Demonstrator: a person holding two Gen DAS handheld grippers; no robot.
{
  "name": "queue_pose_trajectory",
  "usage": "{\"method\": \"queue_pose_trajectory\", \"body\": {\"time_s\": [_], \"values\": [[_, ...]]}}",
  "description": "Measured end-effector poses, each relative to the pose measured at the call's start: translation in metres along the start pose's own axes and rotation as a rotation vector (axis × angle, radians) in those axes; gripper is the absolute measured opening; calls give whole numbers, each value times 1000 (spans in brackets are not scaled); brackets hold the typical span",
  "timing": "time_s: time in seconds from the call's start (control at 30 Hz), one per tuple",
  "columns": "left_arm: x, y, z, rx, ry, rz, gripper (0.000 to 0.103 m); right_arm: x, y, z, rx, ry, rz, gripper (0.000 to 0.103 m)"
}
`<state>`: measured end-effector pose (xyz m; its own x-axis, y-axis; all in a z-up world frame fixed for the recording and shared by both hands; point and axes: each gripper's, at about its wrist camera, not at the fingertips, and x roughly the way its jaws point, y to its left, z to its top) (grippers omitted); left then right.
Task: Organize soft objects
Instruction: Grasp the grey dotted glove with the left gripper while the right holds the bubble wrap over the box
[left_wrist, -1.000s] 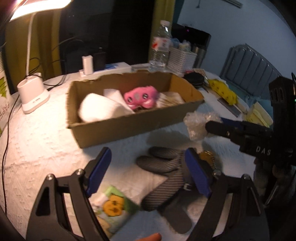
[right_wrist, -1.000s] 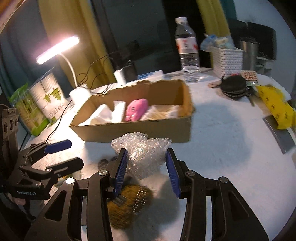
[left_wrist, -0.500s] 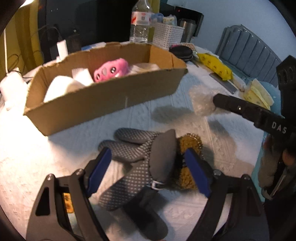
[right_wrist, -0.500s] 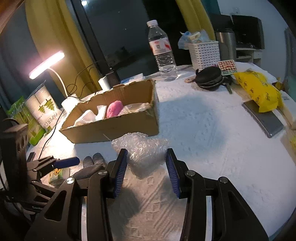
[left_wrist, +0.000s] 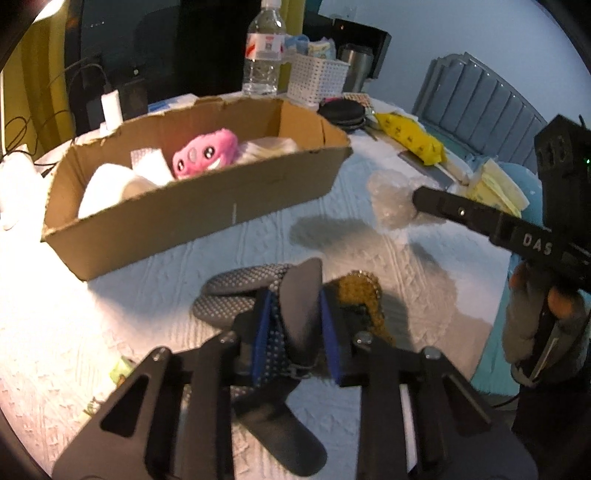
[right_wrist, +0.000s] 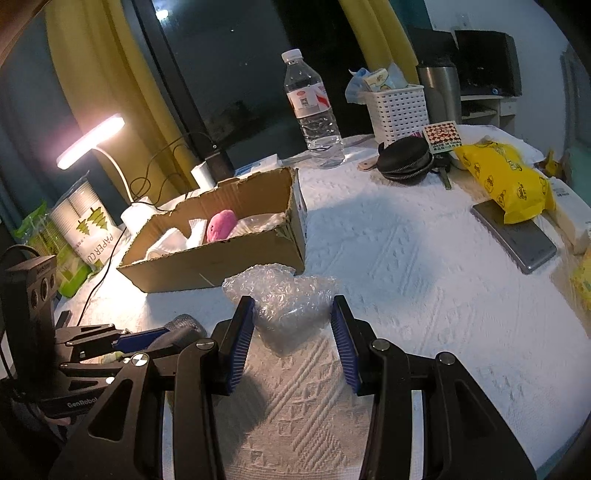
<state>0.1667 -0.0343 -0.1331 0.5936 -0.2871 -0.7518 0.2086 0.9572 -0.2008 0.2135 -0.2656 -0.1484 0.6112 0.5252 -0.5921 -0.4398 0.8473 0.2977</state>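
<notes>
My left gripper (left_wrist: 295, 325) is shut on a grey dotted glove (left_wrist: 236, 295) that lies on the white tablecloth, pinching its dark cuff. A brown-gold scrubber (left_wrist: 360, 295) lies just right of it. My right gripper (right_wrist: 293, 332) is shut on a wad of clear bubble wrap (right_wrist: 288, 299), held above the cloth; it also shows in the left wrist view (left_wrist: 391, 199). The open cardboard box (left_wrist: 207, 206) behind holds a pink plush (left_wrist: 205, 153) and white soft items (left_wrist: 110, 181). The box (right_wrist: 221, 254) stands left of the bubble wrap in the right wrist view.
A water bottle (right_wrist: 314, 110), a white basket (right_wrist: 399, 110), a black round pouch (right_wrist: 404, 160), a yellow packet (right_wrist: 506, 181) on a grey phone (right_wrist: 517, 236) stand at the back and right. A lamp (right_wrist: 92, 140) and paper rolls (right_wrist: 85, 229) are at left.
My left gripper moved forward over the glove and closed on its cuff. My right gripper kept hold of the bubble wrap and shifted a little.
</notes>
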Motion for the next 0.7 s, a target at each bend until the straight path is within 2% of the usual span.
{"method": "queue_pose_trajectory", "body": {"time_s": [0.7], "values": [[-64, 17, 45, -18, -198, 17, 27, -8, 21, 31, -53, -47, 10, 45]]}}
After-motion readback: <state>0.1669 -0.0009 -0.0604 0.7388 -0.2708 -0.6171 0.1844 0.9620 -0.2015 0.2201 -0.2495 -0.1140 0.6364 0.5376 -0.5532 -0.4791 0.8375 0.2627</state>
